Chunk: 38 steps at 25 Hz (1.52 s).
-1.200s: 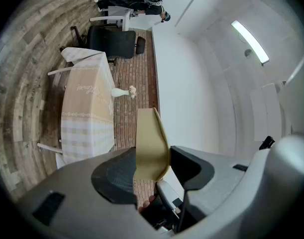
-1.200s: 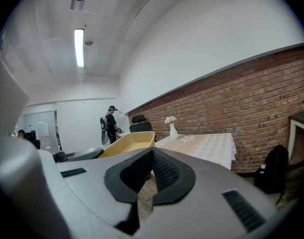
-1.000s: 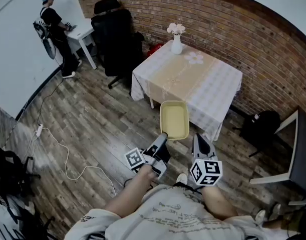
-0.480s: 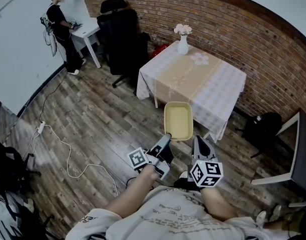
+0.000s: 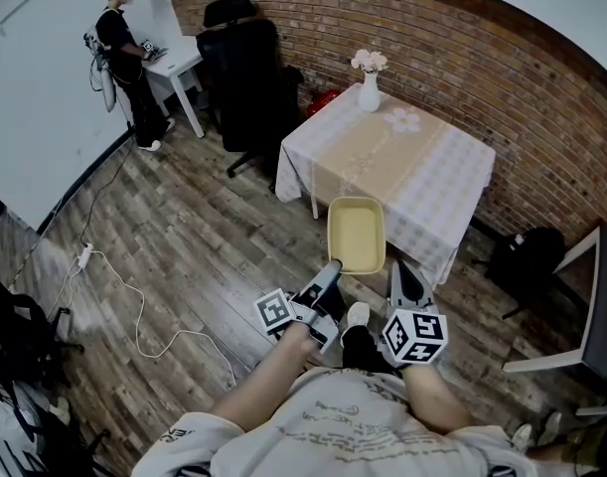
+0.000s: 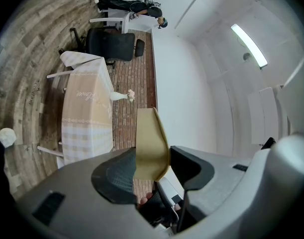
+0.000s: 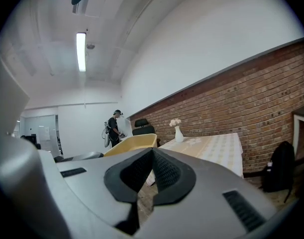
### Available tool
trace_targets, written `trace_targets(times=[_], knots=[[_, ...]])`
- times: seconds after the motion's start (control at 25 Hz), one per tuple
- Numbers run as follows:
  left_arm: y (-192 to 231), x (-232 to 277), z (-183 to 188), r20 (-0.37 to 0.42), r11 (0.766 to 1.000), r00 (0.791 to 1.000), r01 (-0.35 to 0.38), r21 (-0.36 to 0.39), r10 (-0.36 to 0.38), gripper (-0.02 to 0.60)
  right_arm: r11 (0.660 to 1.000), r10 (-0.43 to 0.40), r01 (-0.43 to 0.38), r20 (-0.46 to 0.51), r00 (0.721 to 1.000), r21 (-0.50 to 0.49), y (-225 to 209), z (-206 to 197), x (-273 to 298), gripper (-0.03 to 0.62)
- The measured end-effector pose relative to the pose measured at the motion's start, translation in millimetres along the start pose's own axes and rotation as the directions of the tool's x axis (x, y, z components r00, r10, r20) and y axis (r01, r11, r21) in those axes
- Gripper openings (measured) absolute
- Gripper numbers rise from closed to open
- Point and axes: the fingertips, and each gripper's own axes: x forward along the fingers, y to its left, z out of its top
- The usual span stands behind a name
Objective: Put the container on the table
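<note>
A pale yellow rectangular container point(image 5: 356, 233) hangs in the air over the near edge of the table point(image 5: 422, 182), which wears a checked white and beige cloth. My left gripper point(image 5: 330, 267) is shut on the container's near rim; in the left gripper view the yellow container point(image 6: 149, 146) stands edge-on between the jaws. My right gripper point(image 5: 401, 275) is beside it on the right, shut with nothing in it. The right gripper view has the container point(image 7: 132, 145) to the left of the closed jaws and the table point(image 7: 211, 144) beyond.
A white vase of flowers point(image 5: 369, 84) and a flower-shaped mat point(image 5: 403, 120) sit at the table's far side. A black office chair point(image 5: 245, 73) stands to the left of the table, a black bag point(image 5: 528, 256) to its right. A person point(image 5: 126, 56) stands at a white desk. A cable point(image 5: 134, 306) lies on the wooden floor.
The container and both grippers have come closer to the table's near edge as I walk forward. My shoe now shows between the grippers.
</note>
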Motion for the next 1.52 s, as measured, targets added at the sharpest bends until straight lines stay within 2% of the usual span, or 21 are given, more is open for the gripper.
trace_targets(times=[0.24, 0.6, 1.0, 1.52], knots=[[11, 27, 30, 0.013, 1.0, 1.0, -0.011, 0.001, 0.011, 0.215, 1.0, -0.012, 0.013, 0.032, 0.999, -0.014, -16, 16, 43, 0.002], [36, 76, 73, 0.021, 1.0, 0.999, -0.027, -0.005, 0.027, 0.215, 0.999, -0.009, 0.009, 0.023, 1.0, -0.032, -38, 25, 112, 0.002], [65, 133, 120, 0.037, 0.999, 0.998, -0.053, -0.013, 0.053, 0.216, 1.0, 0.003, -0.004, -0.016, 1.0, -0.03, -66, 28, 194, 0.002], [102, 224, 174, 0.064, 0.995, 0.993, -0.094, -0.019, 0.095, 0.215, 0.999, 0.04, -0.041, -0.05, 0.998, -0.026, -113, 54, 294, 0.002]])
